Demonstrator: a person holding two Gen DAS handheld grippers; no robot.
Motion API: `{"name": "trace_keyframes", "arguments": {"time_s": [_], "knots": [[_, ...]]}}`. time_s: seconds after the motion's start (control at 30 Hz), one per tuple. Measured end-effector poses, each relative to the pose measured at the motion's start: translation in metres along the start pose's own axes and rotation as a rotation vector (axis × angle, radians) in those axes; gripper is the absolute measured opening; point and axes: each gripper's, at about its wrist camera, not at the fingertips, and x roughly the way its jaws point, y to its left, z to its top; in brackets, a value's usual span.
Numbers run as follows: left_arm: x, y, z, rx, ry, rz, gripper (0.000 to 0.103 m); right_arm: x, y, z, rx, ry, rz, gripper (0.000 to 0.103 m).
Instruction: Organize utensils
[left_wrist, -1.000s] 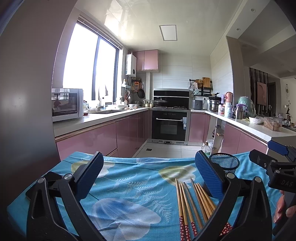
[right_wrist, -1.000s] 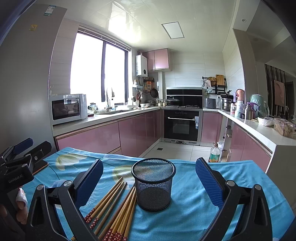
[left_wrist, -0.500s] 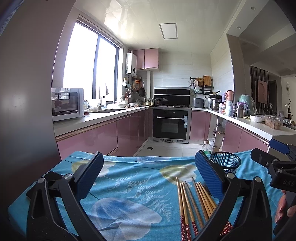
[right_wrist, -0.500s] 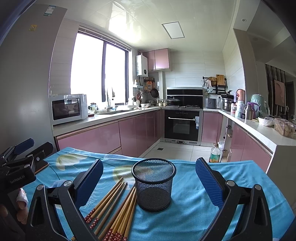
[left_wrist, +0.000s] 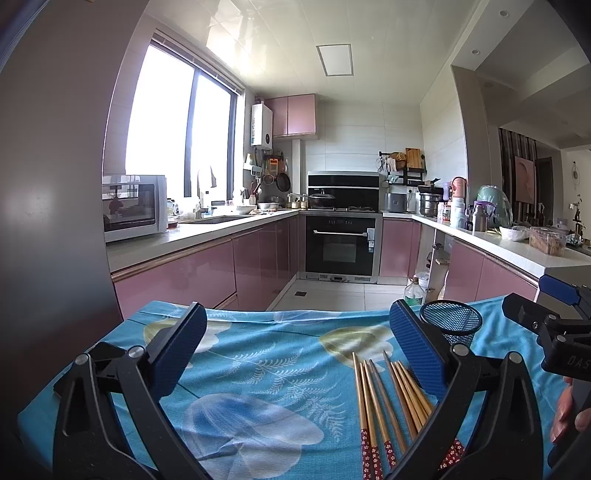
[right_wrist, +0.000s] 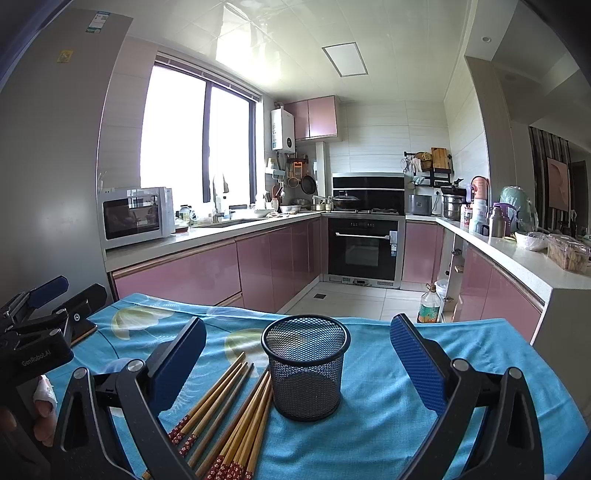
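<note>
- Chopsticks (right_wrist: 229, 410) lie flat just ahead of your right gripper (right_wrist: 297, 363), touching the mesh cup (right_wrist: 306, 365) on its left.
- Both the right gripper and the left gripper (left_wrist: 295, 354) are spread wide and hold nothing; I judge that picking has not started.
- Next, pinch one chopstick and stand it in the cup.

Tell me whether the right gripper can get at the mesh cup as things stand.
Probably yes. The right gripper is open with the mesh cup standing upright straight ahead between its fingers, and nothing lies across the way. The chopsticks lie on the cloth beside the cup, some touching its base.
</note>
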Motion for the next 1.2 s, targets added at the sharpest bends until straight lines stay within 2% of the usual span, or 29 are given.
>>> {"name": "trace_keyframes", "arguments": {"time_s": [0.23, 0.43, 0.57, 0.73, 0.87, 1.07, 1.1, 1.2], "knots": [[0.006, 0.001, -0.002, 0.011, 0.023, 0.008, 0.097, 0.004, -0.002, -0.004, 0.006, 0.032, 0.013, 0.097], [0.015, 0.000, -0.007, 0.033, 0.074, -0.005, 0.097, 0.010, -0.003, -0.012, 0.009, 0.084, 0.035, 0.096], [0.028, -0.001, -0.013, 0.057, 0.151, -0.020, 0.097, 0.019, -0.002, -0.020, 0.001, 0.155, 0.066, 0.097], [0.052, -0.005, -0.027, 0.087, 0.283, -0.049, 0.097, 0.037, 0.003, -0.036, -0.037, 0.289, 0.086, 0.096], [0.070, -0.011, -0.041, 0.122, 0.362, -0.043, 0.097, 0.051, 0.008, -0.051, -0.047, 0.392, 0.116, 0.087], [0.091, -0.019, -0.060, 0.155, 0.438, -0.060, 0.097, 0.066, 0.009, -0.063, -0.041, 0.488, 0.131, 0.072], [0.095, -0.021, -0.062, 0.162, 0.455, -0.062, 0.096, 0.068, 0.009, -0.064, -0.044, 0.499, 0.133, 0.067], [0.107, -0.026, -0.070, 0.182, 0.521, -0.088, 0.090, 0.075, 0.009, -0.069, -0.044, 0.538, 0.133, 0.059]]}}
